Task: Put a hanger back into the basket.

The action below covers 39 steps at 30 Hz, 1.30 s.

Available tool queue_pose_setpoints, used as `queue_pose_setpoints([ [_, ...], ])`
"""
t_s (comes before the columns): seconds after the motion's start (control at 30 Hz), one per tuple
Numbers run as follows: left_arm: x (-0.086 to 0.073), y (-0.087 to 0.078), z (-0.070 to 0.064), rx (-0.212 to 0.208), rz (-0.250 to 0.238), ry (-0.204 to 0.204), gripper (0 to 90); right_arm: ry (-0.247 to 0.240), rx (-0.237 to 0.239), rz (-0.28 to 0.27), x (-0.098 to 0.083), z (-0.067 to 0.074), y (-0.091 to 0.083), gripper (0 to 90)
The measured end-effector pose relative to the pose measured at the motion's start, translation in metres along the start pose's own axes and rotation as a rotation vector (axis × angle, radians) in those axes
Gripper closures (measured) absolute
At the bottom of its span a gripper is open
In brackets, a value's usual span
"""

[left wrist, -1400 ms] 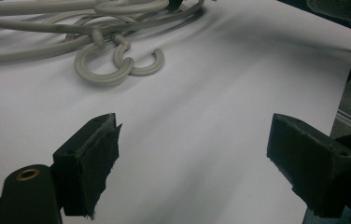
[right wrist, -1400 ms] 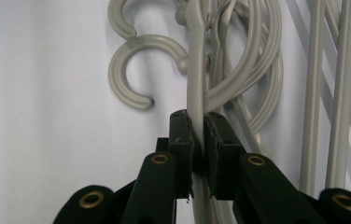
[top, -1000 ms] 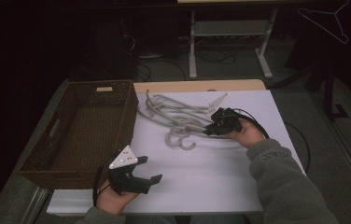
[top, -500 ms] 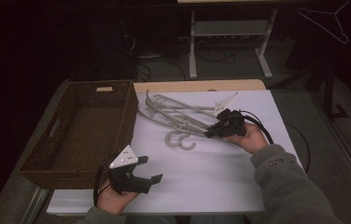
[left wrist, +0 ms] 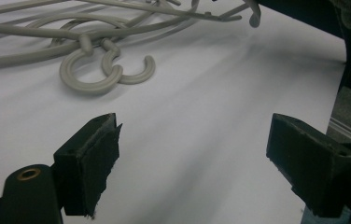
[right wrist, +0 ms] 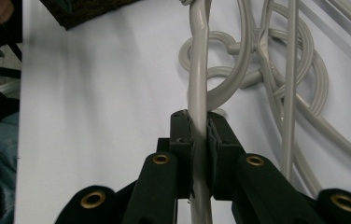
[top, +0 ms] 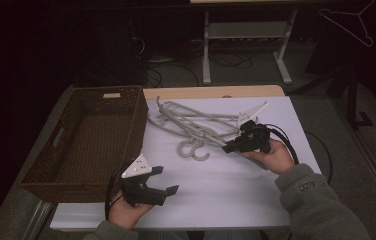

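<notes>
Hanger (right wrist: pixel 198 88) clamped in right gripper (right wrist: pixel 200 122) (left gripper (left wrist: pixel 192 154) open, idle at 7 o'clock): should be lifted slowly so tangled hooks (top: pixel 193 149) are freed.

One woven basket (top: pixel 88 140) sits along the left edge of the bench (top: pixel 236 195). A tangled heap of grey hangers (top: pixel 191 122) lies toward the far edge at the middle; two hooks (top: pixel 193 149) show clearly, but the exact number of hangers cannot be told. Two grippers: the left gripper (top: pixel 163 181), near the near edge, and the right gripper (top: pixel 227 148).
</notes>
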<state>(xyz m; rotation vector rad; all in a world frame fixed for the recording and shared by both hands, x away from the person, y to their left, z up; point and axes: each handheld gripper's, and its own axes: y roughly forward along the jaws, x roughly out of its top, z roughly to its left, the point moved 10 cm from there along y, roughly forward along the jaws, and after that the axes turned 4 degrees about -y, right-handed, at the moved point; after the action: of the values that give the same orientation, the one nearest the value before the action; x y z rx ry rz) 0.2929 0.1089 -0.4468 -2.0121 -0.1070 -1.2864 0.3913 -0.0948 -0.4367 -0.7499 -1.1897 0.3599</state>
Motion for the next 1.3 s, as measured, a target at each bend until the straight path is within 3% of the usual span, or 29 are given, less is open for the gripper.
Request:
queue_pose_setpoints([
  [0.23, 0.012, 0.012, -0.008, -0.026, -0.015, 0.006, 17.1, 0.042, 0.039, -0.048, 0.002, 0.015, -0.004, 81.7],
  [0.77, 0.027, 0.024, -0.01, -0.077, -0.037, -0.023, 22.6, 0.066, 0.085, -0.092, 0.0, 0.044, -0.002, 81.7],
  [1.03, 0.039, 0.031, -0.017, -0.119, -0.055, -0.013, 26.4, 0.072, 0.105, -0.117, 0.0, 0.056, -0.001, 81.6],
  [1.3, 0.048, 0.037, -0.023, -0.157, -0.074, -0.04, 30.7, 0.068, 0.13, -0.14, 0.002, 0.07, 0.002, 81.6],
])
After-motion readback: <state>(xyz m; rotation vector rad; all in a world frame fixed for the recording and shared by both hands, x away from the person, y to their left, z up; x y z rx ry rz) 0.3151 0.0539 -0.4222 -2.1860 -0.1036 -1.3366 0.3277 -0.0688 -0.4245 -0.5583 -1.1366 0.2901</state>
